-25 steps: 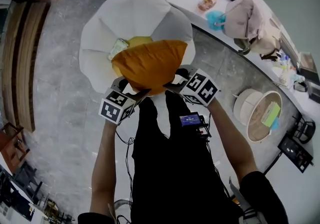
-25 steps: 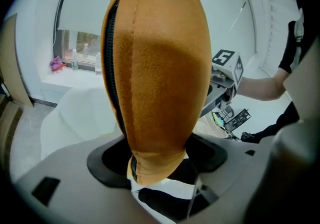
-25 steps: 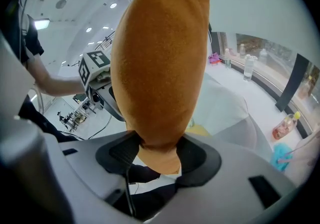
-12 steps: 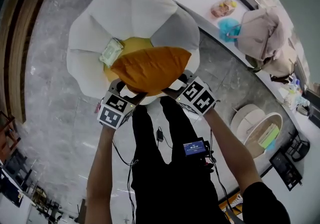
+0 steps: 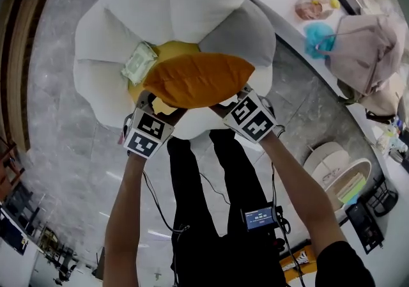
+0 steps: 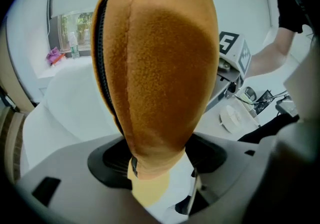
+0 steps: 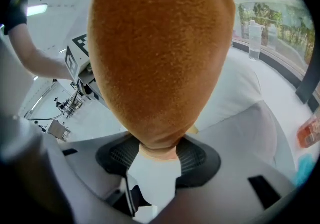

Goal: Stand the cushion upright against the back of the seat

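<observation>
An orange cushion (image 5: 197, 78) with a black zip hangs over the yellow middle of the white flower-shaped seat (image 5: 172, 4). My left gripper (image 5: 156, 105) is shut on the cushion's (image 6: 160, 68) near left corner, its pads pinching the fabric. My right gripper (image 5: 229, 104) is shut on the near right corner of the cushion (image 7: 162, 58). The cushion fills most of both gripper views and hides what lies behind it. In the head view it lies tilted, its far edge toward the seat's back petals.
A pale green packet (image 5: 138, 63) lies on the seat, left of the cushion. A grey stone floor (image 5: 48, 119) surrounds the seat. A white ledge at the right carries a blue thing (image 5: 317, 36) and a beige bag (image 5: 374, 49). A round tub (image 5: 339, 177) stands at the lower right.
Both grippers have come down with the cushion, which now sits lower over the seat's yellow middle. The head view has shifted so the seat looks larger and nearer.
</observation>
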`<state>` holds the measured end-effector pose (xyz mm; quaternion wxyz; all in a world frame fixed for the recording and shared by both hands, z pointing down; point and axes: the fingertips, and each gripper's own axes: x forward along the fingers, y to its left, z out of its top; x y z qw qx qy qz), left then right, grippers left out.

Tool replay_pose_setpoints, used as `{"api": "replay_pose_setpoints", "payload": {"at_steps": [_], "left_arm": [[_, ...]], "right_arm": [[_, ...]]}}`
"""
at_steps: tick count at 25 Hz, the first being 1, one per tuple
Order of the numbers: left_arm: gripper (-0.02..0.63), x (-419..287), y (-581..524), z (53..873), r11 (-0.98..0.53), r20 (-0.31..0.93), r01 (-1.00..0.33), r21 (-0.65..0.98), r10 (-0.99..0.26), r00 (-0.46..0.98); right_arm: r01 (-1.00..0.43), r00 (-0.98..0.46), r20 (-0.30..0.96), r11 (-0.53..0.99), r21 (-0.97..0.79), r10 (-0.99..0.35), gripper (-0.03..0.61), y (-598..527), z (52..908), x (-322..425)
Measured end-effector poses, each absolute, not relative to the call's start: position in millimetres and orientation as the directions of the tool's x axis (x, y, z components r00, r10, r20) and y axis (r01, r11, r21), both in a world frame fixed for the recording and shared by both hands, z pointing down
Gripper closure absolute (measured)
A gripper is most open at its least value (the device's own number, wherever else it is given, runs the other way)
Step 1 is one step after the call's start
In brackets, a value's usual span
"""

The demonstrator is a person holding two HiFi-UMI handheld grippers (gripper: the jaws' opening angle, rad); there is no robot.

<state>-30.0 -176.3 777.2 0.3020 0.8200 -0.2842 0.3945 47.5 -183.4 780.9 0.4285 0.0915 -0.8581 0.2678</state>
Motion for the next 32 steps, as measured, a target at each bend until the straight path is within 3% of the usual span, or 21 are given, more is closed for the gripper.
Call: {"api": "replay_pose_setpoints", "payload": {"at_steps": [19, 32], "left_arm": [[0.273, -67, -249, 920, -0.683, 0.898, -0.721, 0.116, -0.238, 0.369], [0.242, -66, -277, 939, -0.679, 0.896, -0.714, 0.173, -0.192, 0.400]], "right_arm": [[-0.399, -0.481, 0.877, 0.893, -0.208, -0.011, 0.342, -259, 921, 17], [-0.478, -0.484, 0.875, 0.828, -0.292, 0.029, 0.331, -284, 945, 15]]}}
